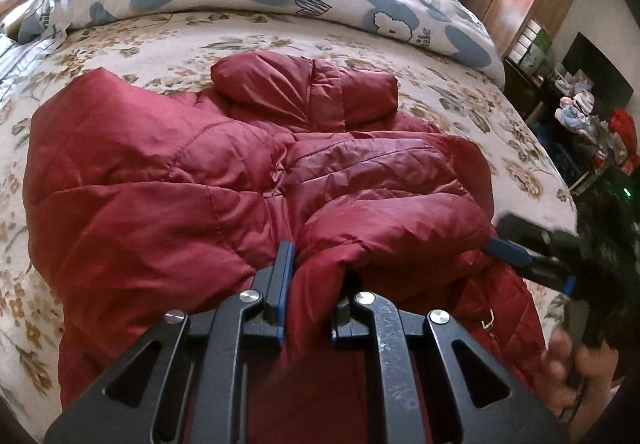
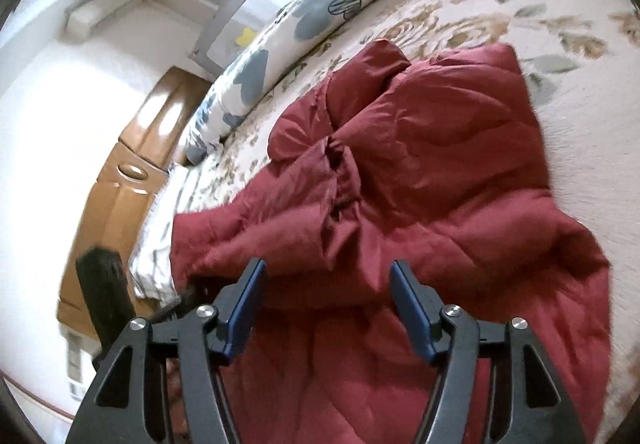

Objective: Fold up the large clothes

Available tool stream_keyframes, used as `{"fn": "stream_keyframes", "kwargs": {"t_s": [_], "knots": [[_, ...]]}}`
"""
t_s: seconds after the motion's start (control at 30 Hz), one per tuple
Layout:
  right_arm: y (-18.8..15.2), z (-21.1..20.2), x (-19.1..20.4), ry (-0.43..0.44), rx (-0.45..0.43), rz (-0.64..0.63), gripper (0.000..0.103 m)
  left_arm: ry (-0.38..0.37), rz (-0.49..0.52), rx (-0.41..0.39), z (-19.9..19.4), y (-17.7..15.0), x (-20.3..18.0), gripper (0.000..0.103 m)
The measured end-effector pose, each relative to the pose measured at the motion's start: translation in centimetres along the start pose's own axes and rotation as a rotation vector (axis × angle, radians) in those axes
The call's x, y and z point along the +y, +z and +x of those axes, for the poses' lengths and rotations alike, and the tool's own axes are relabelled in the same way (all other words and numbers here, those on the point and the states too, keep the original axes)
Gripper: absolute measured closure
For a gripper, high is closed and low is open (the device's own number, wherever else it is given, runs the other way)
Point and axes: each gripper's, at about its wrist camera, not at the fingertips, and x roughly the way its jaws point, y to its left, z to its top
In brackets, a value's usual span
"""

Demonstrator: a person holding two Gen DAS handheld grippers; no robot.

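Red puffer jacket (image 1: 224, 180) lies mid-bed (image 1: 460, 96), left gripper (image 1: 316, 284) clamped on its near hem fold, right gripper (image 2: 326, 304) parted and empty above it; likely light, puffy, slick-shelled, so pinch seams or hems.

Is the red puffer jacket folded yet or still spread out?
Partly folded. The red quilted puffer jacket lies rumpled on the floral bedsheet, a sleeve laid across its body; not a neat bundle yet.

Both wrist views look down, close, on one red jacket (image 1: 240, 172).
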Motion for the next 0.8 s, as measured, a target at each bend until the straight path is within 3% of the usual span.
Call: {"fn": "stream_keyframes", "kwargs": {"t_s": [0.23, 0.27, 0.3, 0.37, 0.4, 0.47, 0.5, 0.67, 0.8], "knots": [[1.5, 3.9, -1.5, 0.077, 0.052, 0.11, 0.038, 0.002, 0.017, 0.01, 0.2, -0.1, -0.2, 0.087], [1.5, 4.4, -1.6, 0.084, 0.058, 0.119, 0.047, 0.0, 0.016, 0.022, 0.2, -0.1, -0.2, 0.081], [1.6, 4.7, -1.6, 0.088, 0.062, 0.124, 0.07, -0.007, 0.014, 0.04, 0.2, 0.0, -0.1, 0.077], [1.8, 4.8, -1.4, 0.074, 0.057, 0.119, 0.091, -0.046, 0.016, 0.057, -0.2, -0.2, -0.1, 0.055], [1.9, 4.6, -1.2, 0.074, 0.046, 0.112, 0.092, -0.059, 0.02, 0.058, -0.6, -0.4, -0.2, 0.049], [2.0, 3.7, -0.5, 0.071, 0.016, 0.082, 0.094, -0.082, 0.031, 0.059, -1.3, -0.7, -0.4, 0.021], [2.0, 3.2, -0.1, 0.065, 0.004, 0.066, 0.095, -0.087, 0.034, 0.047, -1.8, -0.9, -0.4, 0.018], [2.4, -0.1, 1.2, 0.019, -0.082, -0.006, 0.096, -0.072, 0.036, -0.006, -3.8, -0.9, 0.2, 0.018], [2.2, -3.8, 1.1, -0.075, -0.17, -0.061, 0.097, -0.04, 0.011, -0.042, -4.5, -0.3, 1.9, 0.018]]}}
